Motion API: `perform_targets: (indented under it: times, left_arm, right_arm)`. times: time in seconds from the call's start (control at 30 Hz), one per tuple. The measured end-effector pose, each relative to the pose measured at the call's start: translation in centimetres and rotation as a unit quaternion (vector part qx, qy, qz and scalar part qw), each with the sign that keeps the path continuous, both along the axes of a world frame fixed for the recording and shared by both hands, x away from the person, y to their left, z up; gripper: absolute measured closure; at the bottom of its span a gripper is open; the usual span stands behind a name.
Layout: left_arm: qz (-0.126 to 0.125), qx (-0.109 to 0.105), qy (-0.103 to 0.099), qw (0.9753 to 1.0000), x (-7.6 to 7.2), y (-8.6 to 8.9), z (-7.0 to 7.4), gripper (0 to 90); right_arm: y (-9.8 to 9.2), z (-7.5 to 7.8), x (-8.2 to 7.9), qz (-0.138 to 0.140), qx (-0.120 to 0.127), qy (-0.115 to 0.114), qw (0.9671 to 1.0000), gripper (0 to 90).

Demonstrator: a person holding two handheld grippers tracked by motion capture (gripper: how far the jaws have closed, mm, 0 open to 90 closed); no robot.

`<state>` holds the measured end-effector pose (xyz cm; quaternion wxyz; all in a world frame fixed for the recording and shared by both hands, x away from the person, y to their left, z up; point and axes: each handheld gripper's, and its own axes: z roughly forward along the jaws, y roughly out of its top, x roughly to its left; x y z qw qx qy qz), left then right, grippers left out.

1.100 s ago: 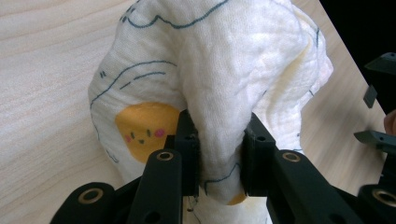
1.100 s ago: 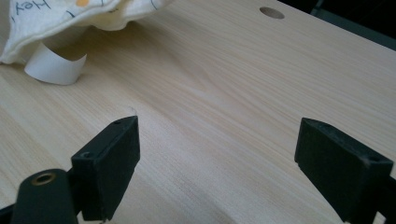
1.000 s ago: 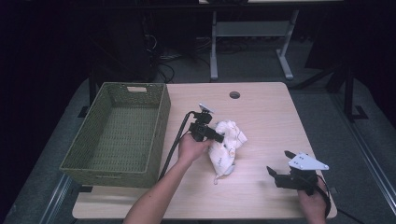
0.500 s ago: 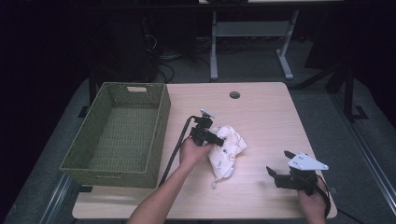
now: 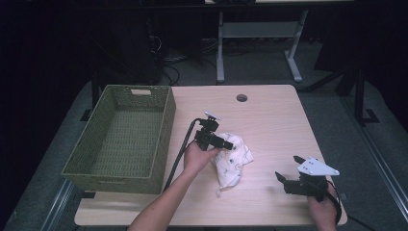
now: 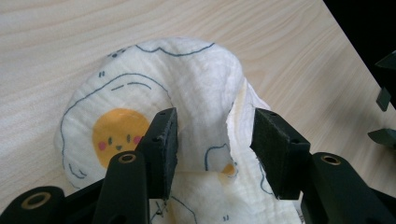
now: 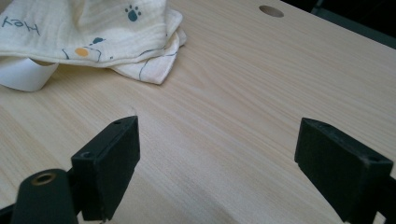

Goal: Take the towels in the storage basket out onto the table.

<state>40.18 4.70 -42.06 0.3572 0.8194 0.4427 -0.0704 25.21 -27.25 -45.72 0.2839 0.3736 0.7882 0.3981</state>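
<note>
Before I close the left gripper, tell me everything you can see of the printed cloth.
The printed cloth is a cream, crinkled, gauze-like fabric lying crumpled in a loose heap on the wooden table, right of the green basket. It bears dark outline drawings, an orange smiling face, a paw print and the word "Hey". The left gripper is open, its jaws straddling a raised fold. The right gripper is apart from it.

Lab or office workspace: light wood desk point(image 5: 269, 120) with cable hole point(image 5: 241, 97), floor cables point(image 5: 168, 62), dark surroundings.

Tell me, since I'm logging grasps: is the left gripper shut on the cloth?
No, open: the left gripper straddles a cloth fold, unclamped.
</note>
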Motion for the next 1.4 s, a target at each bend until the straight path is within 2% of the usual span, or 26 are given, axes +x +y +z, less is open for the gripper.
perform_targets:
  times: [0.2, 0.33, 0.4, 0.47, 0.53, 0.73, 0.87, 1.1, 1.23, 1.4]
  left_arm:
    - [-0.002, -0.012, -0.004, 0.9999, -0.2, 0.3, 0.1, 46.6]
    - [-0.001, -0.020, -0.006, 0.9998, -0.3, 0.5, 0.1, 40.4]
    - [0.002, -0.016, -0.015, 0.9998, -0.5, 0.7, 0.2, 39.7]
    - [0.001, -0.023, -0.012, 0.9997, -0.5, 0.8, 0.2, 39.0]
    - [0.002, -0.020, -0.012, 0.9997, -0.5, 0.9, 0.2, 37.5]
    - [-0.004, -0.037, -0.021, 0.9991, -1.4, 1.3, 0.6, 36.4]
    - [-0.008, -0.030, -0.035, 0.9989, -2.1, 1.6, 1.1, 35.9]
    - [-0.013, -0.036, -0.040, 0.9985, -3.2, 2.7, 0.9, 34.7]
    - [-0.008, -0.033, -0.051, 0.9981, -3.7, 3.3, 0.8, 34.3]
    - [-0.011, -0.032, -0.049, 0.9982, -4.3, 3.8, 0.6, 34.4]
  right_arm:
    - [0.0, -0.1, 0.0, 0.001, -0.002, 0.003, 1.0000, 13.7]
    - [0.1, -0.2, 0.1, 0.002, -0.004, 0.003, 1.0000, 13.7]
    - [0.1, -0.2, 0.1, -0.002, -0.002, 0.009, 1.0000, 13.7]
    - [0.1, -0.3, 0.1, -0.002, -0.003, 0.010, 0.9999, 13.7]
    - [0.2, -0.4, 0.2, -0.002, -0.003, 0.013, 0.9999, 13.7]
    - [0.2, -0.5, 0.2, -0.003, -0.003, 0.017, 0.9999, 13.7]
    - [0.2, -0.5, 0.3, -0.005, -0.004, 0.015, 0.9999, 13.7]
    - [0.2, -0.5, 0.3, -0.005, -0.007, 0.015, 0.9999, 13.7]
    - [0.2, -0.5, 0.2, -0.007, -0.005, 0.015, 0.9998, 13.7]
    - [0.3, -0.6, 0.3, -0.006, -0.008, 0.016, 0.9998, 13.7]
